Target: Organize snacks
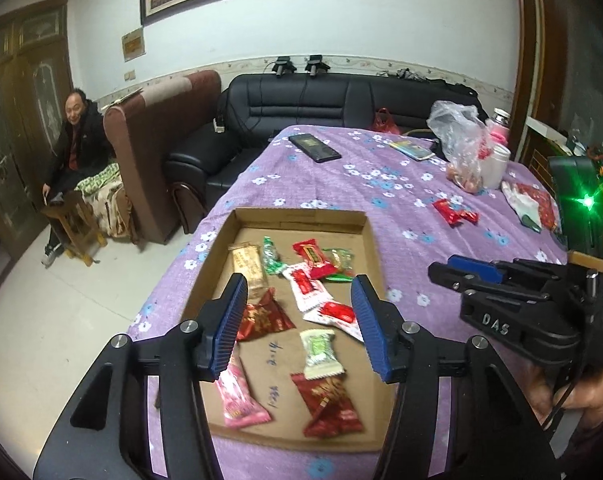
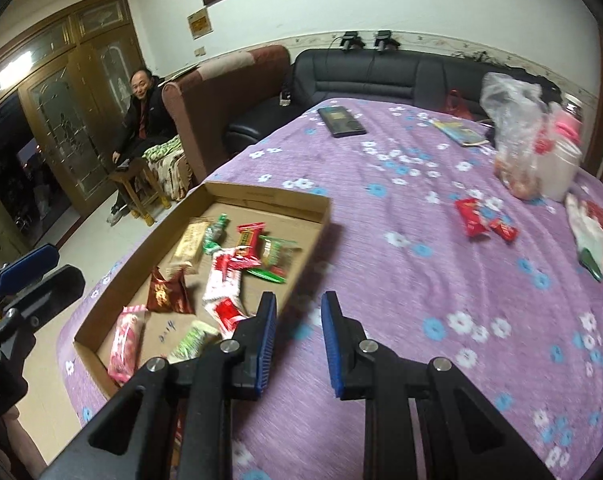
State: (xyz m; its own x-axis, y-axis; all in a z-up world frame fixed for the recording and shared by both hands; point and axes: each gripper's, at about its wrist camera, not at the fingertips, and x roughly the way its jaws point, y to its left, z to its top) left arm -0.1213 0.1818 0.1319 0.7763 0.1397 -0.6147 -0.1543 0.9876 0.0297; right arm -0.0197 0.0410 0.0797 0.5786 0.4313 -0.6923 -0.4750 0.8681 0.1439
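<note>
A shallow cardboard tray (image 1: 301, 216) (image 2: 261, 194) lies on the purple flowered tablecloth and holds several wrapped snacks: red, green, pink and beige packets. My left gripper (image 1: 299, 292) is open and empty, hovering over the tray's middle. My right gripper (image 2: 299, 304) is open and empty, just right of the tray's right wall; it also shows in the left wrist view (image 1: 461, 270). Two red snack packets (image 1: 455, 210) (image 2: 483, 220) lie loose on the cloth at the far right.
A clear plastic bag (image 1: 459, 140) (image 2: 513, 128), a white cup (image 1: 497, 166) and a red-and-white wrapper (image 1: 531, 200) stand at the table's right. A black box (image 1: 315, 148) and a booklet (image 1: 411, 149) lie at the back. A black sofa (image 1: 301, 100) stands behind; a seated man (image 1: 77, 136) at left.
</note>
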